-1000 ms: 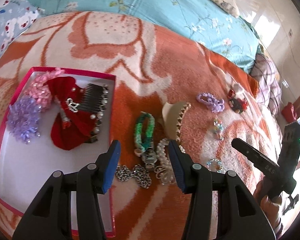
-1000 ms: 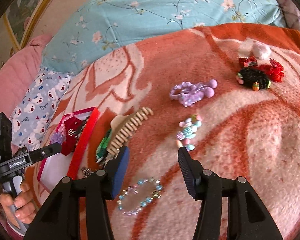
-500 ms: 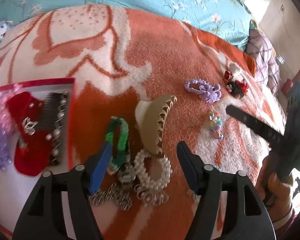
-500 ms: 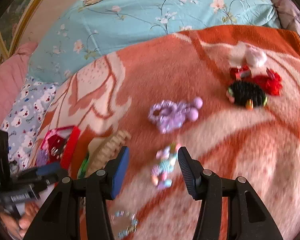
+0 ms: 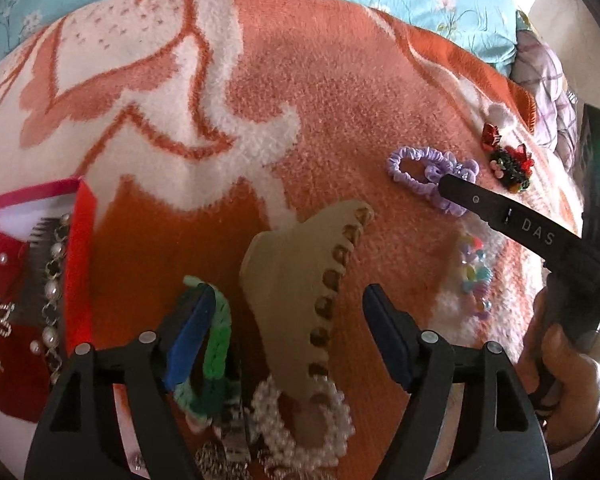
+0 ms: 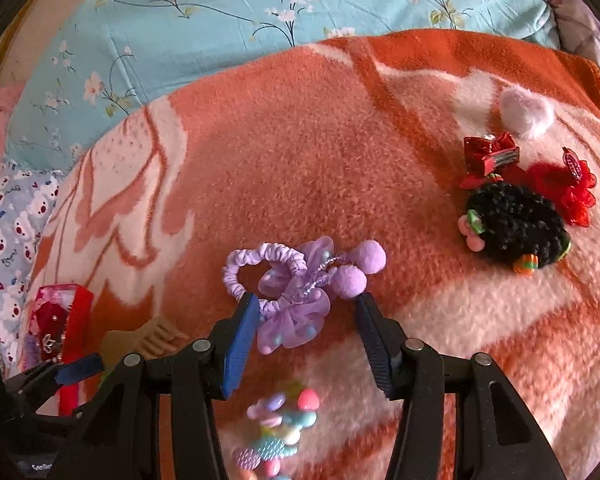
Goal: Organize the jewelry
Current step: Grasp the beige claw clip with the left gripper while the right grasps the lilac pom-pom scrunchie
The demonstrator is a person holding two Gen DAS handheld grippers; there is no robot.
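Left claw (image 5: 286, 320): spread wide, holding nothing, its blue pads on either side of the beige hair claw clip (image 5: 300, 276).
Beside the left claw: a green braided bracelet (image 5: 216, 344) and a pearl bracelet (image 5: 300, 432) lie touching the clip on the blanket.
Right claw (image 6: 306, 334): spread, empty, low over the purple scrunchie (image 6: 292, 280), whose bow sits between the pads.
Below the right claw: a blurred pastel bead bracelet (image 6: 280, 432).
Box (image 5: 82, 256): red-rimmed, at far left, holding a red bow (image 5: 8, 320) and a dark comb (image 5: 46, 248).
Farther right: a black hair tie (image 6: 516, 226), red bows (image 6: 490, 156) and a white pompom (image 6: 526, 114), close together.
Bed: orange-and-cream fleece blanket (image 6: 300, 140) over a turquoise floral sheet (image 6: 260, 4).
Room edge: a bear-print pillow (image 6: 8, 208) at left.
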